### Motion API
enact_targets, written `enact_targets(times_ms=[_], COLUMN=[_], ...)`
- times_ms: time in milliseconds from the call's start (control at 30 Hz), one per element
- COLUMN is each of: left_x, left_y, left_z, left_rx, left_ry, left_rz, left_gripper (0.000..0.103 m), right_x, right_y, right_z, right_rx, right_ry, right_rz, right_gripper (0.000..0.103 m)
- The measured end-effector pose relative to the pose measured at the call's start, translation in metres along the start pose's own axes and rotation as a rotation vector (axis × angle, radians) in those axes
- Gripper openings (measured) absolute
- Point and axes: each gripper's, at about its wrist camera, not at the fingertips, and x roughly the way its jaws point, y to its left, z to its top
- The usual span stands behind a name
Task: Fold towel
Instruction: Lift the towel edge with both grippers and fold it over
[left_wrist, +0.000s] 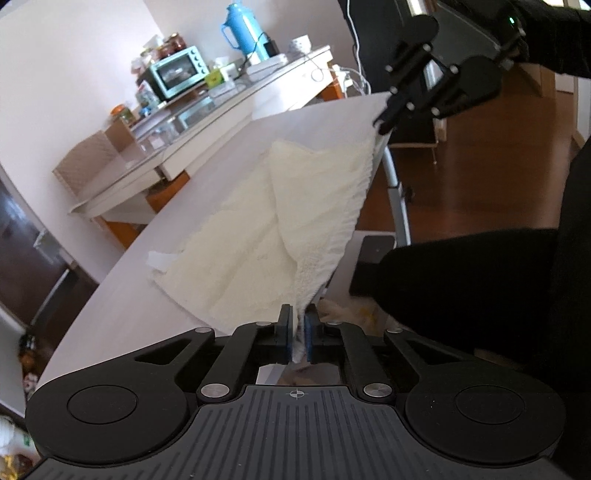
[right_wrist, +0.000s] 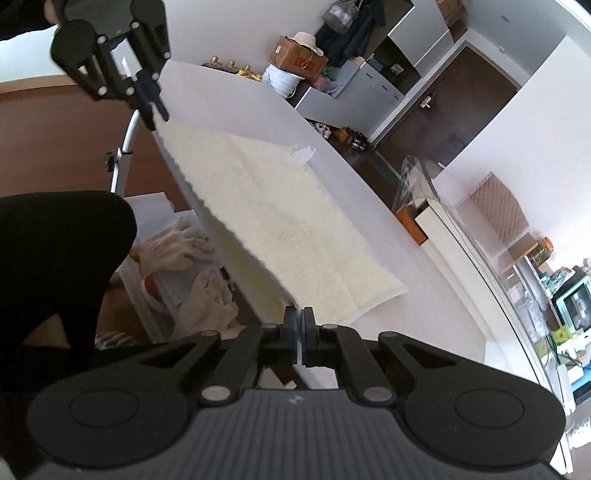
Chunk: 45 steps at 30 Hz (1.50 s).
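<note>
- Table (left_wrist: 122, 295): a white top carrying the far half of the work; its near edge runs under the lifted cloth, so the raised part hangs partly past the edge toward the person.
- Towel (left_wrist: 258, 236): cream terry, far portion flat on the table, near long edge raised and stretched between two held corners. A white label (right_wrist: 303, 155) shows at the far edge in the right wrist view.
- Left gripper (left_wrist: 298, 334): its blue pads are clenched on one near corner of the towel, with a tuft of cloth visibly pinched between them.
- Right gripper (right_wrist: 298, 334): its jaws are pressed together at the other near corner; from the left wrist view the tips sit at the towel's corner, and the taut edge suggests cloth is caught there, though only a thin bite.
- Gloves (right_wrist: 177, 247): pale work gloves lying on a low surface below the table edge, well apart from the towel.
- Judged risks:
  - The thin bite at the right corner may slip if the edge is pulled tighter, dropping that side and skewing the fold.
  - Unequal travel of the two hands would lay the near edge crooked over the far edge.
  - Dragging forward too low could push the flat half along the table and bunch it instead of folding it.
</note>
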Motion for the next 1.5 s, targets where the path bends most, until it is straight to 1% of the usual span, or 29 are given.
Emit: enact_targets(times_ms=[200,367,467,567,667,767,967,1100,1333,1500], left_x=[-0.006,-0.007,-0.003,0.005,0.018,0.032,0.07,0.097,0.131,0.142], left_y=[-0.004,-0.001,0.007,0.026,0.048,0.07,0.114,0.138,0.159,0.163], left_z=[0.013,0.021,0.025,0.031,0.039,0.044,0.05,0.052,0.042,0.035], left_rx=[0.01,0.005,-0.034,-0.096,-0.132,-0.169,-0.231,-0.255,-0.295,-0.311], left_ry=[0.001,0.006,0.021,0.033,0.04,0.051,0.073,0.105,0.156,0.174], left_rz=[-0.01,0.008,0.034,0.065,0.095,0.104,0.104,0.097,0.075,0.074], left_gripper=[0.006,0.006,0.006,0.006,0.006,0.006,0.007,0.007,0.007,0.007], right_x=[-0.025,-0.034,-0.029,-0.021,-0.005,0.015,0.06,0.091,0.133,0.161], right_y=[-0.001,-0.009,-0.018,-0.031,-0.055,-0.078,-0.116,-0.135,-0.155,-0.158], right_z=[0.0,0.004,0.008,0.013,0.024,0.03,0.039,0.042,0.04,0.033], right_rx=[0.011,0.008,0.014,0.028,0.063,0.105,0.172,0.199,0.245,0.273], right_ry=[-0.011,-0.032,-0.046,-0.058,-0.073,-0.069,-0.026,0.004,0.048,0.087], right_rz=[-0.022,-0.033,-0.029,-0.019,-0.006,0.011,0.048,0.065,0.113,0.139], right_gripper=[0.002,0.002,0.002,0.002,0.002,0.002,0.002,0.002,0.002,0.003])
